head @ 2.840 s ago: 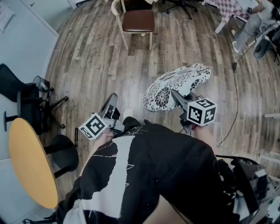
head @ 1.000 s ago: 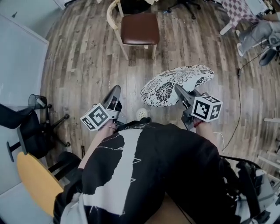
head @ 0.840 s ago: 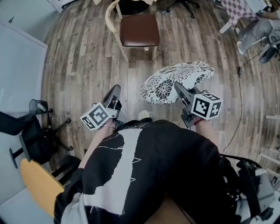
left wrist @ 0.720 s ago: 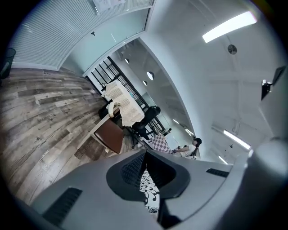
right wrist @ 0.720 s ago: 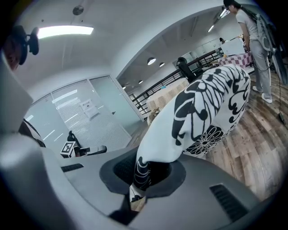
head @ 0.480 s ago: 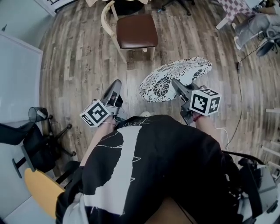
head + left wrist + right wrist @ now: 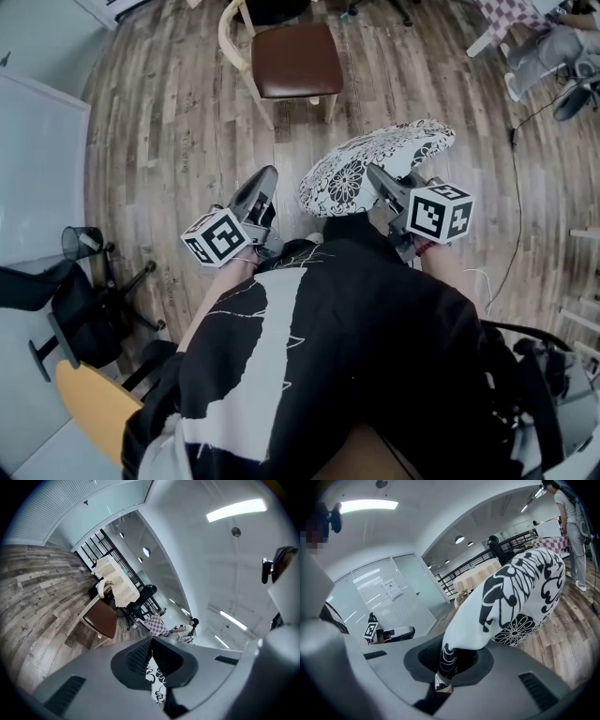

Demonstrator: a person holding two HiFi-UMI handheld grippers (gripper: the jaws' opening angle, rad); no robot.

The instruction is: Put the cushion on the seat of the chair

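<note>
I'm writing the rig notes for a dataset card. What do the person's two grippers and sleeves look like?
The left gripper and right gripper match: grey plastic bodies that narrow toward the tips, with dark ribbed pads set in them. Each carries a white cube printed with black square markers. The person wears a black top with a white streaked print.
</note>
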